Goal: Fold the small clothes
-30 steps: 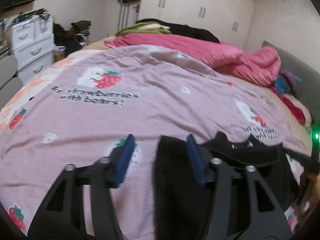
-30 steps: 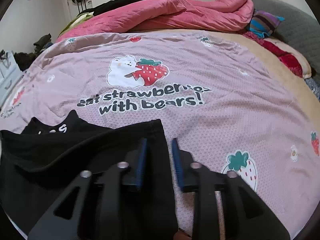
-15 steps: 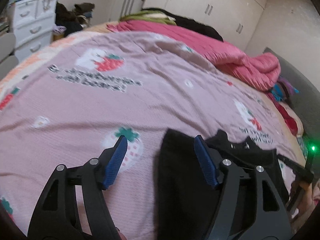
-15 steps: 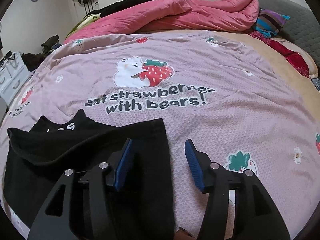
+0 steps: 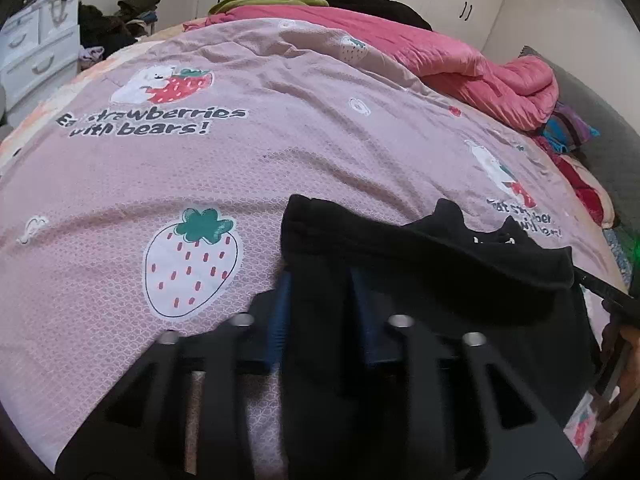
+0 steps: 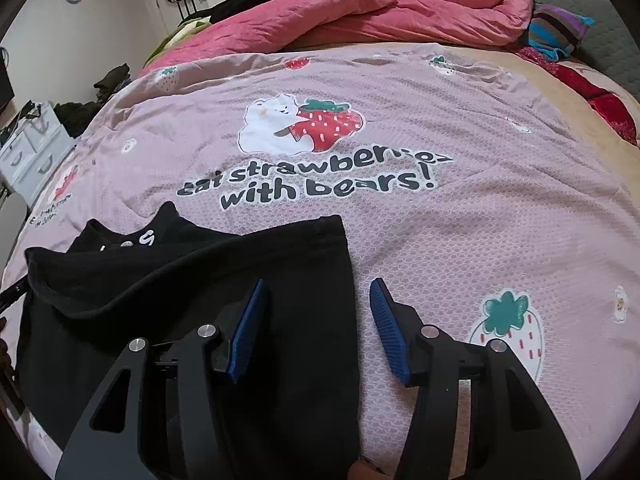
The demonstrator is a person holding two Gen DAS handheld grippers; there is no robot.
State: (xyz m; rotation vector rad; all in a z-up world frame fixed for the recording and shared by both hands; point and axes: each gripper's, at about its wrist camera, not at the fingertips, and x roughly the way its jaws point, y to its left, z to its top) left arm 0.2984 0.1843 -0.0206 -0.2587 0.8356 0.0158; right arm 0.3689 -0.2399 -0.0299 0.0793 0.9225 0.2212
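A small black garment (image 5: pixel 420 280) lies on the pink strawberry bedspread (image 5: pixel 280 152), partly folded, with white letters near its collar. In the left wrist view my left gripper (image 5: pixel 320 300) has its blue pads closed in on the garment's left edge, with a fold of cloth raised between them. In the right wrist view the garment (image 6: pixel 160 304) lies at lower left. My right gripper (image 6: pixel 318 320) is open and straddles the garment's right edge just above it: the left finger is over the cloth, the right over the bedspread (image 6: pixel 440 240).
A crumpled pink quilt (image 6: pixel 380 12) and dark clothes lie at the bed's far side. Colourful cloths (image 6: pixel 560 32) and a grey headboard are at right. White drawers (image 5: pixel 36 56) and clothes piles stand beyond the bed's left side.
My left gripper went from open to closed on the garment's left edge and lifted a fold. My right gripper opened wide and sits over the right edge.
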